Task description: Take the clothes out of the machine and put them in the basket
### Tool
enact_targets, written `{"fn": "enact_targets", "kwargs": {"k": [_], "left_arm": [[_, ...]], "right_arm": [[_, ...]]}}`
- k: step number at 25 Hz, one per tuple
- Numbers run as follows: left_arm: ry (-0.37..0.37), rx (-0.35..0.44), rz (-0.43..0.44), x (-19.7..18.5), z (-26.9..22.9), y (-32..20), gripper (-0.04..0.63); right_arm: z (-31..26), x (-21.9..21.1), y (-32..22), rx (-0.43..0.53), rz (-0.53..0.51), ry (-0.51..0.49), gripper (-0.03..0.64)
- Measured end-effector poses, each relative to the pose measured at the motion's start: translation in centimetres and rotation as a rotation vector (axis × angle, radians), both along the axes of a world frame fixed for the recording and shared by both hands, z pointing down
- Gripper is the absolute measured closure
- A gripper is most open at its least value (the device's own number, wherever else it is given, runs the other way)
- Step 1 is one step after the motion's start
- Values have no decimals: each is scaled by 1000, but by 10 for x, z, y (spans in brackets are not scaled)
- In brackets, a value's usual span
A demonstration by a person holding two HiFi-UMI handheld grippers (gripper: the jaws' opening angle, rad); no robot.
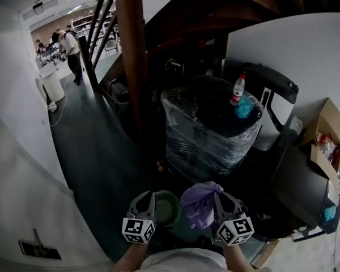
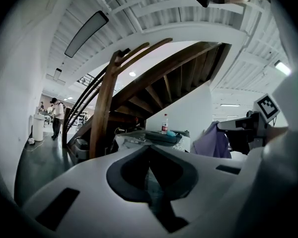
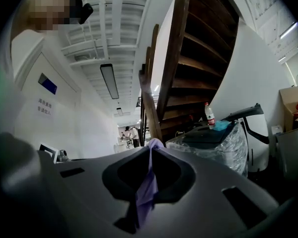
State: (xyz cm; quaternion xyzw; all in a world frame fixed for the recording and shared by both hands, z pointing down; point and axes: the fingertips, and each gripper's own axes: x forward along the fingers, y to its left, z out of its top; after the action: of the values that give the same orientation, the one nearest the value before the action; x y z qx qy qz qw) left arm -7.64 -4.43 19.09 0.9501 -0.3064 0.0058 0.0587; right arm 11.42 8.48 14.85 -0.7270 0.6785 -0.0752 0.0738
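- Clothes: a crumpled lilac cloth point(image 1: 199, 205) is bunched at the tip of the right gripper point(image 1: 222, 204). It is carried in the air, low and close in front of the person, and rests in no container.
- Right gripper view: the right gripper point(image 3: 151, 150) is clamped narrow on a fold of the lilac cloth point(image 3: 146, 192), which trails down between the jaws. Only a fold is pinched, so the bulk hangs free, and the grip looks firm enough for carrying.
- Left gripper view: the left gripper point(image 2: 150, 152) also has its jaws together, with a thin strip of dark green cloth point(image 2: 153, 182) nipped between them.
- Head view: the left gripper point(image 1: 145, 203) sits just beside the right, with a dark green cloth point(image 1: 167, 208) rounded at its tip. Both grippers point level and side by side, which I judge to be a carrying posture.
- The head view alone shows both bundles together, while each gripper view shows only its own pinch. The left gripper view also catches the lilac cloth point(image 2: 213, 140) hanging off to its right.
- Ahead stands a dark stack wrapped in clear plastic film point(image 1: 209, 129), with a clear red-capped bottle point(image 1: 237, 89) on top. A brown wooden stair post point(image 1: 133, 55) rises behind it.
- No view shows a machine or a basket that I can identify, so the drop-off is still to be found.
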Motion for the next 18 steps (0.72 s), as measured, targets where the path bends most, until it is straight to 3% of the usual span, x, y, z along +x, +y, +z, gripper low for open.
{"fn": "enact_targets", "kwargs": {"k": [10,18], "left_arm": [[-10,-14,-237,-52,8,-17,575],[-10,-14,-439,-54,5,-35,575]], "right_arm": [[1,-34,-72,11,-252,-4,595],[3,-43,-137,2,-500,-8,596]]}}
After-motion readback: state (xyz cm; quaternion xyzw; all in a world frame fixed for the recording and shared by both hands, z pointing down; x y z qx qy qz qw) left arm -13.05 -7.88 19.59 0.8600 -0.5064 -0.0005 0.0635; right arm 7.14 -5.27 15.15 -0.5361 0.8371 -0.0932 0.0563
